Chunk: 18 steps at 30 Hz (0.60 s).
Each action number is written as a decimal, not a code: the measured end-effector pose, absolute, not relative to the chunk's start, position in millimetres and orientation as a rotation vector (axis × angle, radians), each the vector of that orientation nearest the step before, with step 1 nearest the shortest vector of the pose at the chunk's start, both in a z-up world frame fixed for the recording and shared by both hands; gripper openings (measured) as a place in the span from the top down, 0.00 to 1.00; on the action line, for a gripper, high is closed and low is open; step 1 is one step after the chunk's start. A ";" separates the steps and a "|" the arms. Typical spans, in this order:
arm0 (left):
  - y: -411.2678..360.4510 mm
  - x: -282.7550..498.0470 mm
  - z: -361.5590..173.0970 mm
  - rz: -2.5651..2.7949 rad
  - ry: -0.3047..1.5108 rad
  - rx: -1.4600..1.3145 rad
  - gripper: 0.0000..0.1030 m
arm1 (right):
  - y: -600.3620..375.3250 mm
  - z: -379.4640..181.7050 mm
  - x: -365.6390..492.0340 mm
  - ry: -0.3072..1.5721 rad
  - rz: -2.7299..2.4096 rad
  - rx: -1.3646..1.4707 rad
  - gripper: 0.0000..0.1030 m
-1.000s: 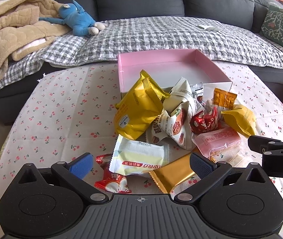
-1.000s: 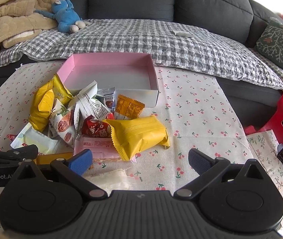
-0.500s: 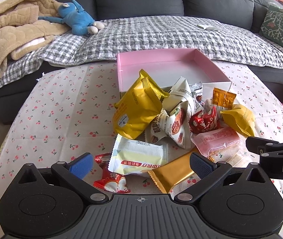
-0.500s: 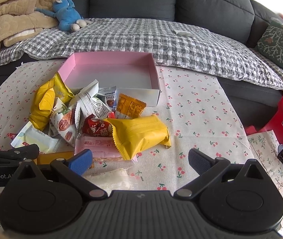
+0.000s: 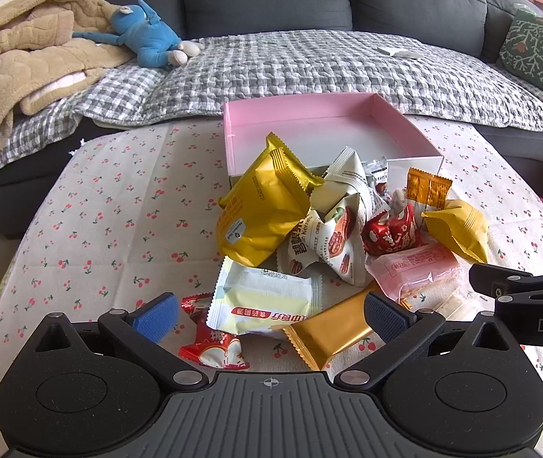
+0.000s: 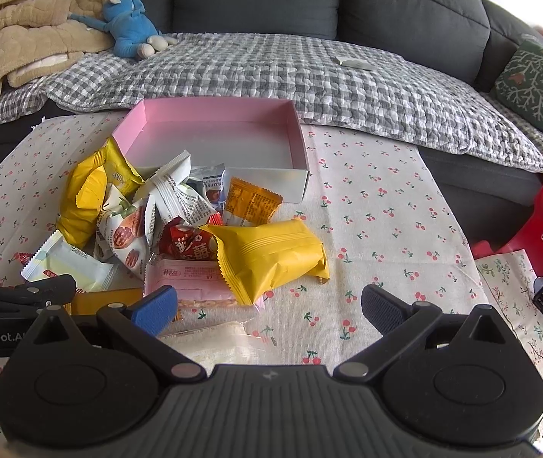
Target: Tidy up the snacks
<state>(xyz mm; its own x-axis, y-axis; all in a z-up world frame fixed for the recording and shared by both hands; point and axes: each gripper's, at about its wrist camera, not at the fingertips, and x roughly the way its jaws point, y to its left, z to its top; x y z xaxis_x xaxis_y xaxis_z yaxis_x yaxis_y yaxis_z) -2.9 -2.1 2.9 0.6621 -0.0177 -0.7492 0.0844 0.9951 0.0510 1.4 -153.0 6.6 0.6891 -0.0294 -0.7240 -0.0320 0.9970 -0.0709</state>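
Snacks lie heaped on the table against the near wall of the pink box — none inside it yet, so sorting seems unstarted. Left gripper hangs spread and empty over the nearest packets; right gripper likewise, beside the yellow bag — probably choosing first picks.

left gripper eased slightly toward heap of crinkly foil snack packets | right gripper nudged forward/left, shallow pink cardboard box sits a bit lower in view
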 end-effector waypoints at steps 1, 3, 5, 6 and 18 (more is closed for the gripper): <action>-2.1 -2.9 2.8 -0.058 0.845 0.084 0.00 | -153.1 6.7 1.5 0.811 0.002 -0.081 0.00; -2.1 -2.9 2.9 -0.058 0.846 0.084 0.00 | -153.1 6.8 1.5 0.811 0.002 -0.080 0.00; -2.1 -2.9 3.0 -0.058 0.846 0.084 0.00 | -153.2 7.0 1.4 0.811 0.002 -0.080 0.00; -2.1 -2.9 2.9 -0.058 0.845 0.084 0.00 | -153.1 7.0 1.4 0.811 0.002 -0.081 0.00; -2.4 -2.8 2.9 -0.058 0.845 0.086 0.00 | -152.9 7.5 0.7 0.808 0.001 -0.085 0.00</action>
<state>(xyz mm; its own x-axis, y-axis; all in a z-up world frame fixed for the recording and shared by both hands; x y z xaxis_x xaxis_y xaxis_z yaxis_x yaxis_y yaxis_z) -2.8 -2.4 2.9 0.6622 -0.0169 -0.7492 0.0854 0.9949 0.0531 0.7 -152.9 7.5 0.6910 -0.0317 -0.7222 -0.0335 0.9966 -0.0758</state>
